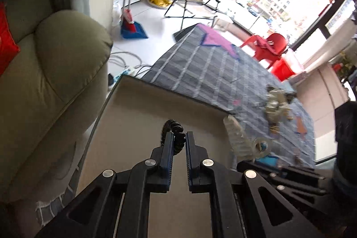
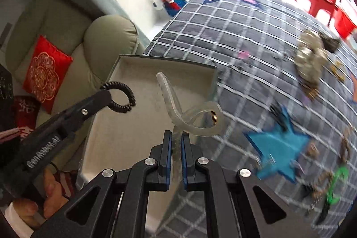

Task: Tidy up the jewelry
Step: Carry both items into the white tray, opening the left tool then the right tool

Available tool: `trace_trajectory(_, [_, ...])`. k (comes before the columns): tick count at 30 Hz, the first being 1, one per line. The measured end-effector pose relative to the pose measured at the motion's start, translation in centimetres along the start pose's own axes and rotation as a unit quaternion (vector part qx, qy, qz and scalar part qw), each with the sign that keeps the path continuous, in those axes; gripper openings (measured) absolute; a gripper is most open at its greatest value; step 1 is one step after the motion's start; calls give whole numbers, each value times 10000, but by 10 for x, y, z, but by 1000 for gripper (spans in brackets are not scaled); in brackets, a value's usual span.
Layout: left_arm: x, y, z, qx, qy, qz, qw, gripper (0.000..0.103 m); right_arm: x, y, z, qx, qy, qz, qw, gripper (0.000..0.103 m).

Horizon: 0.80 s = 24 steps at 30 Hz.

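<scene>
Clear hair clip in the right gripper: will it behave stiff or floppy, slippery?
Clear hair clip keeps its curved shape while held by one end in the right gripper, so probably stiff. Glossy plastic looks slippery. The small metal spring suggests it could snap open if squeezed.

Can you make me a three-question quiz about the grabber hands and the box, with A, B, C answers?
1. Where does the black coiled hair tie hang?
A. over the shallow beige open box
B. on the red plastic chair
C. on the floor

2. What colour is the big hair claw clip?
A. red
B. see-through clear
C. green

3. How is the right gripper?
A. wide open and empty
B. shut on the clear clip
C. holding a broom

Answers: 1 A, the left gripper holds the tie above the box. 2 B, the box shows through the clip. 3 B, both pads press on the clip's handle.
</scene>
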<state>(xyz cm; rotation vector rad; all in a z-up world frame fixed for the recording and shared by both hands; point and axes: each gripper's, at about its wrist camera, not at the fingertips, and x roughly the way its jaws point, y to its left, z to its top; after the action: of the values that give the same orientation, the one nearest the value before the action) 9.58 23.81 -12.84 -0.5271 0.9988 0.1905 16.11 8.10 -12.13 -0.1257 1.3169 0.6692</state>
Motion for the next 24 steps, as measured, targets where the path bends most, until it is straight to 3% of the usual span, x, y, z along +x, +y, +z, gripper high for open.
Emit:
trace_trajectory(2, [19,11,-3,-115,152,77,9998,12,17,3,6,-7,68,25,10000,8])
trace_trajectory(9, [25,18,1,5,-74,233,9997,12,54,13,16,-111,142,98,9998,8])
trace_trajectory(18, [43,28,-7,-65,408,679,9968,12,75,7,16,-18,335,147,9993,8])
trace_trajectory(19, [44,29,-8,-70,428,716,9965,17,75,6,17,-7,348,154,9993,8])
trace_trajectory(20, [45,29,-9,-95,443,768,9960,42,76,4,17,8,387,163,9991,9])
trace_trajectory(22, [43,31,-11,-172,412,983,9942,77,77,2,18,75,455,224,9987,9])
trace_trajectory(24, [39,32,-13,-185,297,1034,9940,79,74,-3,17,194,468,318,9982,17])
